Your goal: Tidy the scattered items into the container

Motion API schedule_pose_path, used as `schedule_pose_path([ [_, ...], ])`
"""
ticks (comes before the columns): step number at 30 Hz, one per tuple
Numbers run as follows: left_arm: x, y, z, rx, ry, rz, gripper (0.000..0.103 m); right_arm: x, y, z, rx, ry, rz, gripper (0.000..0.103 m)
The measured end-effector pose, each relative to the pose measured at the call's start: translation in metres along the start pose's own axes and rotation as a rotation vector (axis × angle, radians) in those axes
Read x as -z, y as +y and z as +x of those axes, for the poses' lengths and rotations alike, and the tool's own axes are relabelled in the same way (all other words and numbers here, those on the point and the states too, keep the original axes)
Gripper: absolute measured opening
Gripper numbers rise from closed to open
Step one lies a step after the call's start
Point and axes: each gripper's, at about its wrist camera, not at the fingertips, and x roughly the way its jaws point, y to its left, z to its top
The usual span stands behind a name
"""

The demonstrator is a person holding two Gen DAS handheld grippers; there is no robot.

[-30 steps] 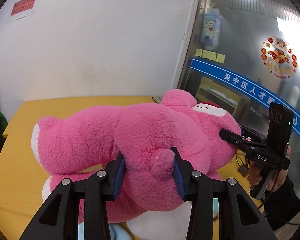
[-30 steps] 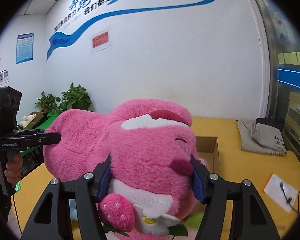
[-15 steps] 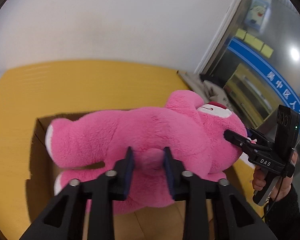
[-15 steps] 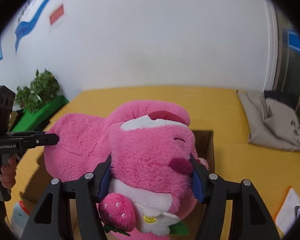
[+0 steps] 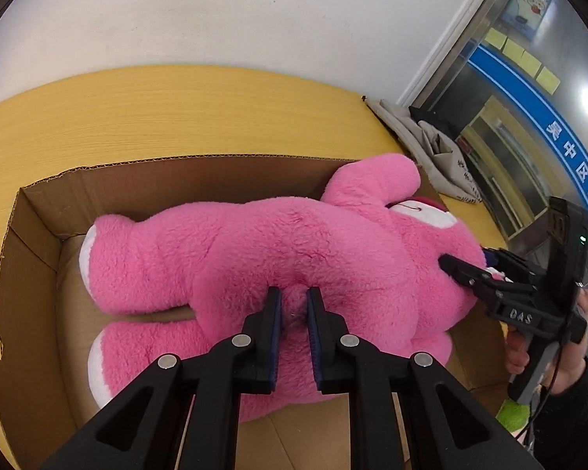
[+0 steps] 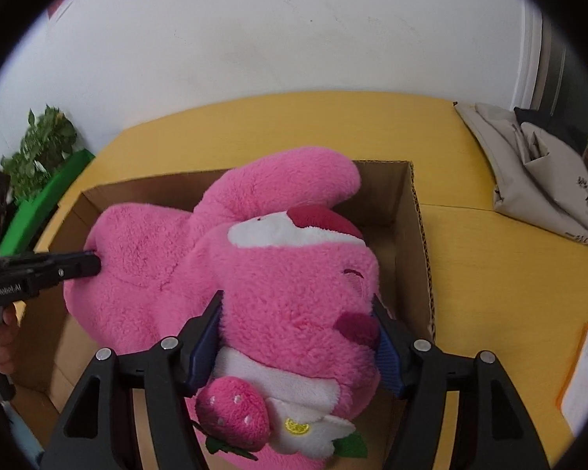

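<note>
A big pink plush bear (image 5: 278, 250) lies on its side in an open cardboard box (image 5: 27, 258) on the yellow table. My left gripper (image 5: 294, 301) is shut on the bear's small tail at its back. My right gripper (image 6: 298, 313) is shut on the bear's head (image 6: 294, 282), one jaw at each cheek; a plush strawberry (image 6: 231, 411) and white flower hang below the chin. Each gripper shows in the other's view: the right one at the bear's head (image 5: 466, 274), the left one at its rump (image 6: 78, 266). The bear's underside is hidden.
The box wall (image 6: 419, 243) rises just right of the bear's head. A folded grey cloth bag (image 6: 541, 172) lies at the table's far right. A white paper on an orange pad (image 6: 580, 384) lies right of the box. A green plant (image 6: 39, 149) stands at left.
Both grippers have lowered the bear from above the table down into the cardboard box. The left jaws have closed further onto the tail. The views now tilt down at the box.
</note>
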Motion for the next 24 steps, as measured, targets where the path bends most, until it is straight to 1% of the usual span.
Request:
schedule_pose_path([
  [2,0.000,0.001,0.005,-0.015,0.011,0.009,0.014,-0.001,0.004,0.001,0.021,0.014,-0.003,0.067],
  [4,-0.003,0.000,0.007,-0.018,0.012,0.006,0.014,-0.003,0.001,0.004,0.037,0.029,0.008,0.072],
  [5,-0.003,0.000,0.003,-0.017,0.004,0.004,0.014,-0.005,-0.001,0.006,0.042,0.037,0.019,0.076],
  [6,-0.003,-0.003,-0.003,-0.017,-0.008,0.006,0.015,-0.007,-0.005,0.006,0.040,0.036,0.037,0.078],
  [7,-0.003,-0.006,-0.011,-0.022,-0.020,0.013,0.021,-0.009,-0.006,0.003,0.037,0.030,0.049,0.079],
  [8,-0.001,-0.010,-0.021,-0.039,-0.038,0.031,0.035,-0.009,-0.006,-0.006,0.034,0.012,0.059,0.080],
  [9,0.002,-0.017,-0.035,-0.073,-0.069,0.056,0.045,-0.009,-0.004,-0.015,0.038,-0.006,0.053,0.080],
  [10,0.006,-0.022,-0.052,-0.107,-0.108,0.077,0.065,-0.008,0.001,-0.025,0.045,-0.032,0.034,0.080],
  [11,0.012,-0.027,-0.069,-0.124,-0.148,0.087,0.083,-0.005,0.007,-0.040,0.053,-0.068,0.008,0.081],
  [12,0.021,-0.033,-0.090,-0.121,-0.194,0.091,0.090,0.003,0.014,-0.062,0.057,-0.113,-0.019,0.082],
  [13,0.033,-0.037,-0.114,-0.102,-0.239,0.092,0.098,0.007,0.019,-0.075,0.055,-0.135,-0.030,0.086],
  [14,0.044,-0.040,-0.135,-0.084,-0.275,0.092,0.103,0.018,0.026,-0.097,0.048,-0.171,-0.047,0.088],
  [16,0.070,-0.047,-0.175,-0.093,-0.337,0.098,0.103,0.033,0.036,-0.125,0.056,-0.206,-0.059,0.094],
  [17,0.082,-0.052,-0.190,-0.116,-0.358,0.107,0.103,0.046,0.043,-0.143,0.087,-0.223,-0.049,0.101],
  [18,0.097,-0.057,-0.205,-0.148,-0.380,0.117,0.103,0.055,0.046,-0.155,0.103,-0.242,-0.041,0.103],
  [21,0.143,-0.070,-0.242,-0.249,-0.451,0.113,0.103,0.091,0.059,-0.197,0.100,-0.331,-0.024,0.103],
  [24,0.185,-0.081,-0.263,-0.307,-0.481,0.084,0.103,0.121,0.070,-0.226,0.110,-0.369,0.012,0.103],
])
